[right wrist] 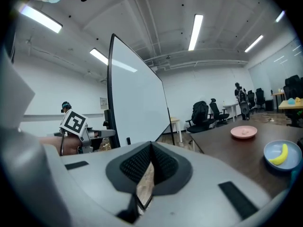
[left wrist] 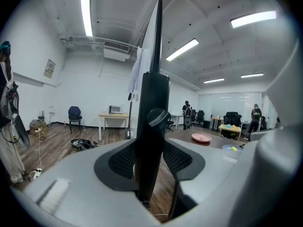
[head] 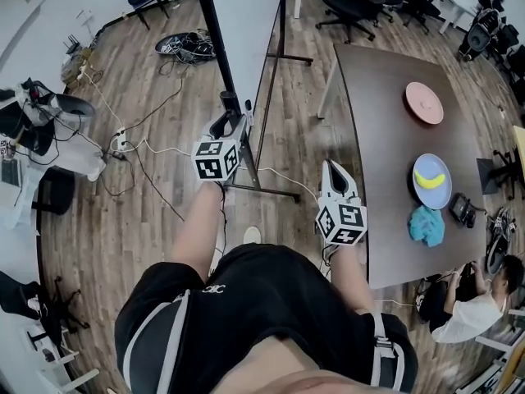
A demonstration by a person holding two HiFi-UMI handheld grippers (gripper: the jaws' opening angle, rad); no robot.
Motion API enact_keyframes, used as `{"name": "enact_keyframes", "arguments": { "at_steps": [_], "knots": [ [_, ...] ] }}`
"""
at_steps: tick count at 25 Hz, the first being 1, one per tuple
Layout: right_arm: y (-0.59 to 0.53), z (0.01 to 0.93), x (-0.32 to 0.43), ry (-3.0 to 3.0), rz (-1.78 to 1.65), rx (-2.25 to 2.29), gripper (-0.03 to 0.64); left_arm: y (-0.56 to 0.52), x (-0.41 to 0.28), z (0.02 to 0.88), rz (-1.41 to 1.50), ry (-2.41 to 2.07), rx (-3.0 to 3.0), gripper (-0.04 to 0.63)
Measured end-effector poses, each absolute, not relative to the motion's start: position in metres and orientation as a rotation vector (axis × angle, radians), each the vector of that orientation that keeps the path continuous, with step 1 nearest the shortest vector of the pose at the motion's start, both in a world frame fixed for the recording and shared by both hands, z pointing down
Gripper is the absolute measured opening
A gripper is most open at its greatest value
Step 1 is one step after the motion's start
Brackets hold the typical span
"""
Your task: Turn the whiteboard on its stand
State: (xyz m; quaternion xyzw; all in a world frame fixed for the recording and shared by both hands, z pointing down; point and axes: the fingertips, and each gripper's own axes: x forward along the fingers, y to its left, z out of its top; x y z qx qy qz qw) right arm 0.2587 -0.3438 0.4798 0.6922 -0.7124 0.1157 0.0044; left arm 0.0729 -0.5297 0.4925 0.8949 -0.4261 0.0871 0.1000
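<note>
Now, where is the whiteboard [head: 246, 23] located, and how is it gripped?

It is stood upright on a wood-plank floor [head: 123, 245] beside a dark, smooth table [head: 385, 220]. Its black post [left wrist: 152, 126] is clamped between the textured pads of the left gripper [head: 230, 120].

And the right gripper [head: 335, 171]?

Its jaws are drawn together on nothing, and it is held apart from the board, near the table edge. From there the board is seen as a flat white panel in a thin black frame.
</note>
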Motion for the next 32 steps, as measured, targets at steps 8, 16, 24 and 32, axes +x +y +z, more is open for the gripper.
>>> {"name": "enact_keyframes", "arguments": {
  "at_steps": [8, 16, 24, 32],
  "knots": [
    [-0.329, 0.483, 0.249, -2.308, 0.378, 2.094, 0.007, -0.491, 0.072, 0.492, 0.262, -1.269, 2.648, 0.181],
    [-0.309, 0.495, 0.247, -2.357, 0.377, 1.992, 0.006, -0.450, 0.075, 0.491, 0.256, -1.293, 2.637, 0.179],
    [-0.299, 0.507, 0.233, -2.425, 0.419, 1.907, 0.007, -0.418, 0.076, 0.492, 0.256, -1.293, 2.648, 0.179],
    [-0.300, 0.504, 0.233, -2.457, 0.403, 1.898, 0.006, -0.403, 0.078, 0.493, 0.277, -1.281, 2.639, 0.178]
  ]
}}
